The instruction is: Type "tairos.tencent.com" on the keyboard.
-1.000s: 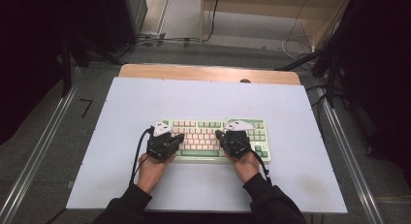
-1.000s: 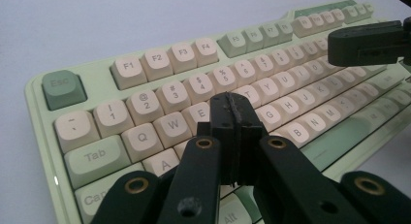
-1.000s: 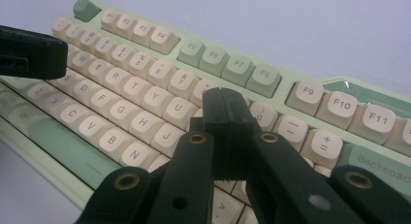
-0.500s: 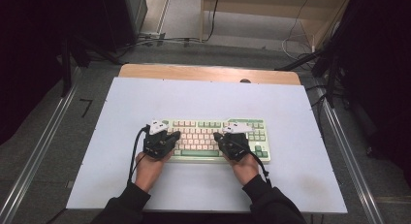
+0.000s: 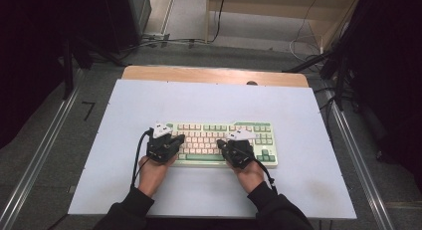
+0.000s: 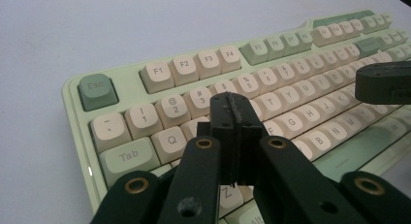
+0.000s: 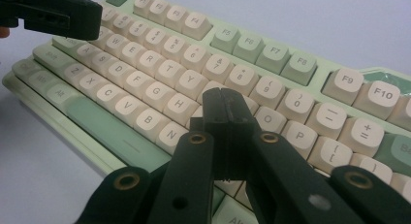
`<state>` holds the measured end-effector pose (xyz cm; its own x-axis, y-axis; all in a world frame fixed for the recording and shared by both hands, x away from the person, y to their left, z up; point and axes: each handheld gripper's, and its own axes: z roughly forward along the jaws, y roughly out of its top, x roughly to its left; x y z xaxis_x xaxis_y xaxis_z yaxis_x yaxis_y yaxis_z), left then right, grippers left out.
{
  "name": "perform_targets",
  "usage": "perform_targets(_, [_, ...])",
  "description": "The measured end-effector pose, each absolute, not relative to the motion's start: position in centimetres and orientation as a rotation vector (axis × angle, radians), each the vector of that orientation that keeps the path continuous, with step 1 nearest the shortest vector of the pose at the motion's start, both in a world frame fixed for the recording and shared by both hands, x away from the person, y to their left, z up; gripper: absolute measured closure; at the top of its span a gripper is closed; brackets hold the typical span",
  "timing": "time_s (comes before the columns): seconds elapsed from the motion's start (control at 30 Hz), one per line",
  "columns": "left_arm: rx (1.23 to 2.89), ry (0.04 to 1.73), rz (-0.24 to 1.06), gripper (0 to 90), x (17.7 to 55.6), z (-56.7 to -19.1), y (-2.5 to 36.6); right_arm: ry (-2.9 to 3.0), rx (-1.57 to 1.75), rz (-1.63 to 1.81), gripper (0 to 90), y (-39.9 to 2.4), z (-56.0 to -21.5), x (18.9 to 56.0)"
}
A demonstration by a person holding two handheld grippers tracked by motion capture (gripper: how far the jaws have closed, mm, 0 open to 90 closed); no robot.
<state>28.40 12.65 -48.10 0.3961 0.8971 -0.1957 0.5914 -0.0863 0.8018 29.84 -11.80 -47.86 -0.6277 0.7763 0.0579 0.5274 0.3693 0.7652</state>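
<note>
keyboard (image 5: 224, 143) sits centre frame on the table (image 5: 124, 105). left gripper (image 6: 231, 115) and right gripper (image 7: 225, 112) jaws pressed together, empty, poised over keys; typing looks barely started, no key visibly down.

One keyboard (image 5: 224, 143), pale green with cream and green keys, lies on one table (image 5: 209, 100) with a white top. Two tongs are over it: the left tongs (image 5: 179, 138) and the right tongs (image 5: 222, 144), one in each of the person's two hands. Each tongs carries one grey three-cornered plate and one trailing black cable.
</note>
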Motion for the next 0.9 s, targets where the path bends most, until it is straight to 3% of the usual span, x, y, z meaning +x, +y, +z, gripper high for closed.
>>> perform_targets(0.9, [1.779,1.295,0.435,90.0,28.35,-48.07,12.59,2.357,1.131,1.101,87.4,-11.29,-48.56,29.41])
